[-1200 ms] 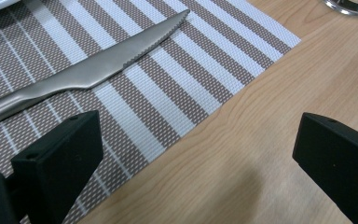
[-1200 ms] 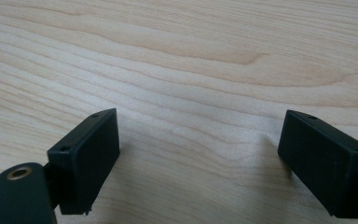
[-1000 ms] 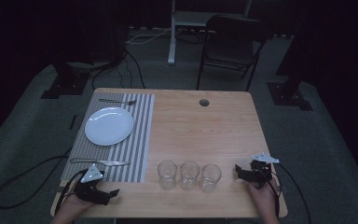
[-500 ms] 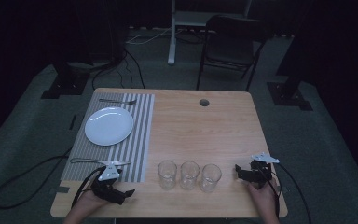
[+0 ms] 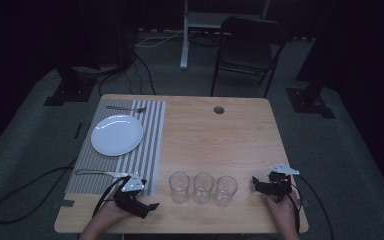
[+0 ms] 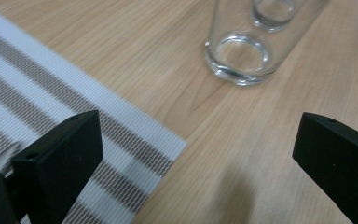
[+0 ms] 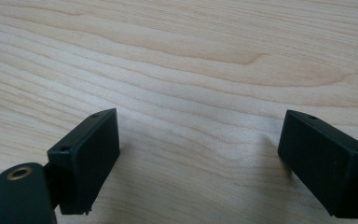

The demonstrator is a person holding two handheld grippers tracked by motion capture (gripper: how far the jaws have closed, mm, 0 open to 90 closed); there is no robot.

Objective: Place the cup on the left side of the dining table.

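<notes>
Three clear glasses stand in a row near the table's front edge: left glass [image 5: 179, 186], middle glass [image 5: 203, 187], right glass [image 5: 226, 190]. My left gripper [image 5: 150, 206] sits at the front left, open, pointing right toward the left glass [image 6: 240, 56], with nothing between its jaws. It lies by the corner of the striped placemat [image 6: 51, 116]. My right gripper [image 5: 256, 184] rests at the front right, just right of the glasses, open over bare wood [image 7: 191, 84].
A striped placemat [image 5: 145, 150] on the table's left half carries a white plate [image 5: 117, 135], a fork [image 5: 125, 108] at its far edge and a knife [image 5: 100, 173] at its near edge. A round hole [image 5: 219, 109] is in the tabletop. A chair [image 5: 247, 47] stands beyond the table.
My left gripper has moved to the right along the front edge, from the table's left corner toward the left glass. The right gripper has stayed put.
</notes>
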